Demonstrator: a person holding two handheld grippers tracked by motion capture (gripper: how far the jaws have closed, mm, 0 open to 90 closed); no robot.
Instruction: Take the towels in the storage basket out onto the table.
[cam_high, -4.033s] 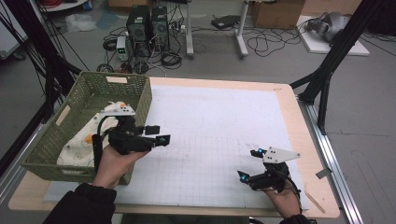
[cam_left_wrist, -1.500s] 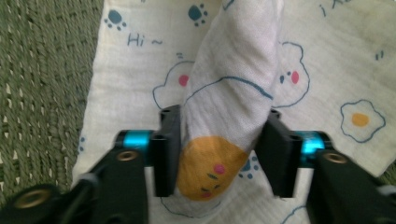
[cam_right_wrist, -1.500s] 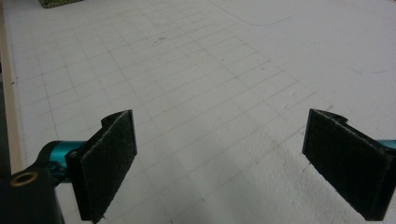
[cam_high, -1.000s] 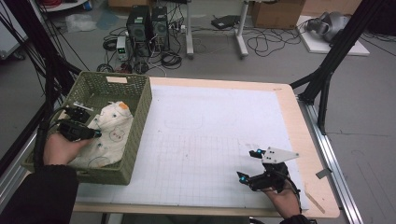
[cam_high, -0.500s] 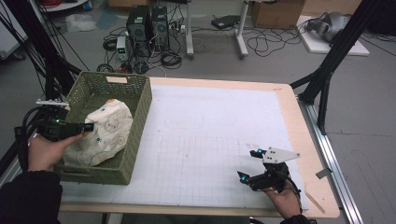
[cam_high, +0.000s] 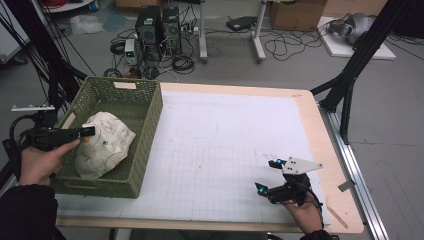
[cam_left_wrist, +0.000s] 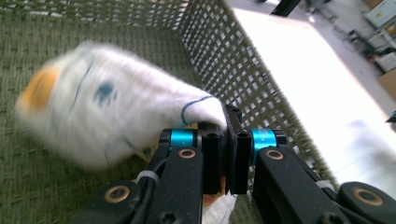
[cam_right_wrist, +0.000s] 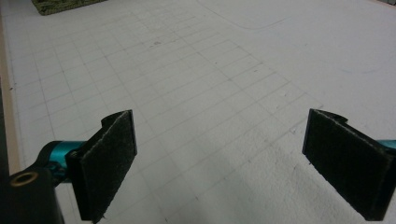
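over the green basket (cam_high: 145, 125) the left gripper (cam_high: 89, 131) pinches a corner of the white printed cloth (cam_high: 105, 145), which hangs bunched inside; lifting has started, carrying it out remains. far right of the basket, the right gripper (cam_high: 267, 176) waits, jaws wide and empty

One green woven plastic basket (cam_high: 141, 127), left of centre in the high view. One white printed cloth (cam_high: 106, 144) with orange and blue marks, bundled inside it at middle left. One white gridded paper sheet (cam_high: 225, 150) across the centre. One pale wooden tabletop (cam_high: 327, 165), its edge along the right. Two black two-jaw grippers with cyan fittings: left gripper (cam_high: 88, 131) at far left, right gripper (cam_high: 266, 175) at lower right. Two dark computer towers (cam_high: 157, 26) on the floor, upper centre. Two brown cardboard boxes (cam_high: 295, 12) along the top edge.
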